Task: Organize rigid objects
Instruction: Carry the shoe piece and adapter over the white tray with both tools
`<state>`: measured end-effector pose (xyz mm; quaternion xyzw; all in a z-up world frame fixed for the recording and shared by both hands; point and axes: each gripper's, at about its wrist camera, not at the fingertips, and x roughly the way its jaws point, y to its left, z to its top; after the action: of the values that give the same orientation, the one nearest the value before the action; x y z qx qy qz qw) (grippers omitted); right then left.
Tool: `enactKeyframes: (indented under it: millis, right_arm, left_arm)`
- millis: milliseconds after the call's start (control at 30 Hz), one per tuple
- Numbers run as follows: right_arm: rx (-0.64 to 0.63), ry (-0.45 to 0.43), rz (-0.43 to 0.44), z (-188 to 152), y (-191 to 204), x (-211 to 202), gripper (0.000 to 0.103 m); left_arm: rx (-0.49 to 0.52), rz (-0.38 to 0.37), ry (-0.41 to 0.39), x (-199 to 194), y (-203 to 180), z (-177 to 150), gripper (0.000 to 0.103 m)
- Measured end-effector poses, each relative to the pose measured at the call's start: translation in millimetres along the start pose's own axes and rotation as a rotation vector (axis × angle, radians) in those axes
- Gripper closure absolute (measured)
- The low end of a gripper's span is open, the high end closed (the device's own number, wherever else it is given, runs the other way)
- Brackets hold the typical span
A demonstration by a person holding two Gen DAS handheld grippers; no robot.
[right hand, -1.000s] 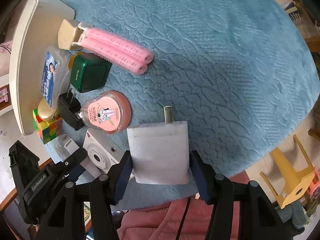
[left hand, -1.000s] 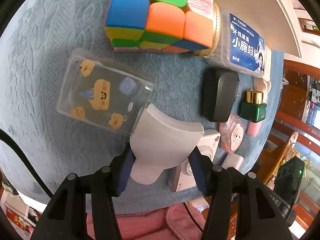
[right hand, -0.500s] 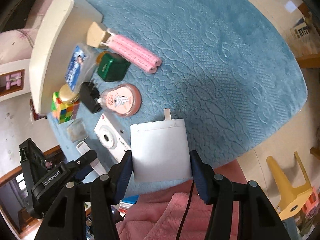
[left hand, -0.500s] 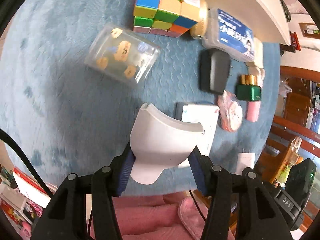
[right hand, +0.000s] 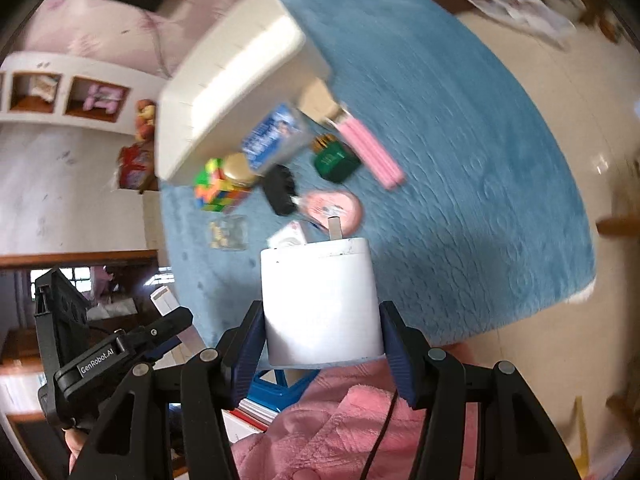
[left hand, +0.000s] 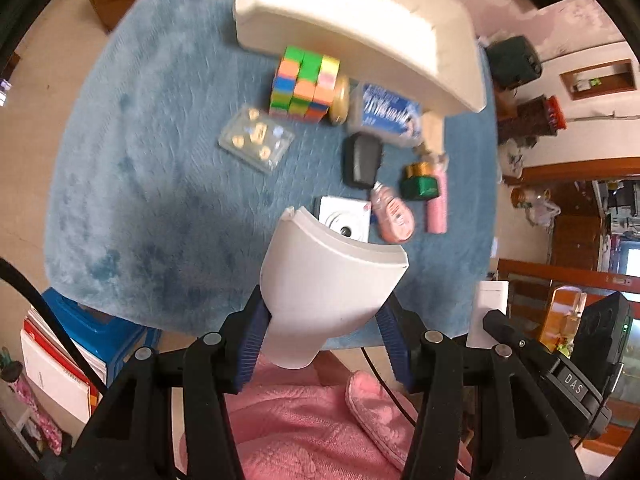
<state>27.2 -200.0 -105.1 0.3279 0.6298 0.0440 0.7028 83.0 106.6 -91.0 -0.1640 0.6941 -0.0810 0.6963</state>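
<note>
My left gripper (left hand: 324, 320) is shut on a curved white plastic piece (left hand: 328, 280), held high above the blue rug (left hand: 140, 168). My right gripper (right hand: 322, 332) is shut on a white plug charger (right hand: 320, 300) with a metal prong at its far end. On the rug below lie a colour cube (left hand: 306, 84), a clear case with yellow figures (left hand: 256, 142), a black adapter (left hand: 362, 158), a white camera (left hand: 344, 222), a pink round case (left hand: 394, 214), a green bottle (left hand: 420, 184), pink rollers (right hand: 370, 148) and a floss box (left hand: 384, 116). A cream organiser box (left hand: 360, 36) stands behind them.
The other gripper shows at each view's edge: the right one (left hand: 560, 360), the left one (right hand: 112, 356). A pink-clad lap (left hand: 320, 420) fills the bottom. Books and a blue bin (left hand: 80, 344) sit on the floor left of the rug. Wooden furniture stands at the right.
Both grippers have risen well above the rug with their loads still held, so the objects look smaller. The right wrist has rolled. The cream box has come into fuller view.
</note>
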Motion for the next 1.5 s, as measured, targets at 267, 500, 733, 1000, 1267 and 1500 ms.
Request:
enactKeyframes:
  millis: [267, 500, 733, 1000, 1267, 1500]
  right_arm:
    - [-0.156, -0.134, 0.082, 18.0, 26.8, -44.2, 0.047]
    - [-0.262, -0.239, 0.118, 39.5, 51.0, -71.5, 0.046]
    - [-0.352, -0.353, 0.13, 55.7, 76.1, -81.0, 0.046]
    - [-0.429, -0.46, 0.108, 79.1, 96.5, -69.2, 0.048]
    - [-0.455, -0.454, 0.049, 112.4, 103.9, -22.8, 0.048]
    - [-0.431, -0.457, 0.006, 150.1, 106.6, 14.5, 0.048]
  left_arm:
    - [0.049, 0.029, -0.197, -39.6, -48.2, 2.3, 0.046]
    - [0.082, 0.043, -0.355, -74.7, -65.4, 21.7, 0.046]
    - [0.122, 0.022, -0.485, -93.1, -76.3, 43.8, 0.046]
    - [0.174, -0.02, -0.578, -85.2, -82.1, 78.4, 0.046]
    - [0.239, -0.038, -0.609, -59.2, -91.6, 115.8, 0.046]
    - [0.306, -0.067, -0.598, -25.0, -98.9, 150.1, 0.046]
